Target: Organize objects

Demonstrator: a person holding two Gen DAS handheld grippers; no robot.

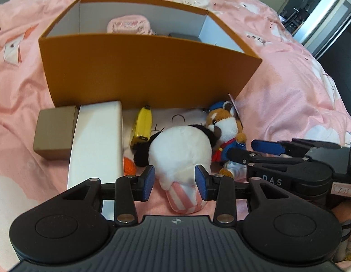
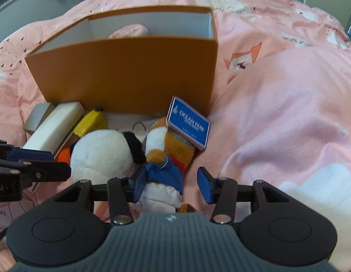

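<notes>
Low in the left wrist view, the left tongs (image 1: pixel 174 182) are hanging released around the panda (image 1: pixel 180 149) — pads flanking its striped base, not clamping. Its long axis is running up-frame toward the orange box (image 1: pixel 141 72). Low in the right view, the right tongs (image 2: pixel 171 185) are gaping too, one pad touching the sailor plush (image 2: pixel 166 158). Both toys are lying on the bed (image 2: pixel 277 113) — each nearest its own tongs.
</notes>
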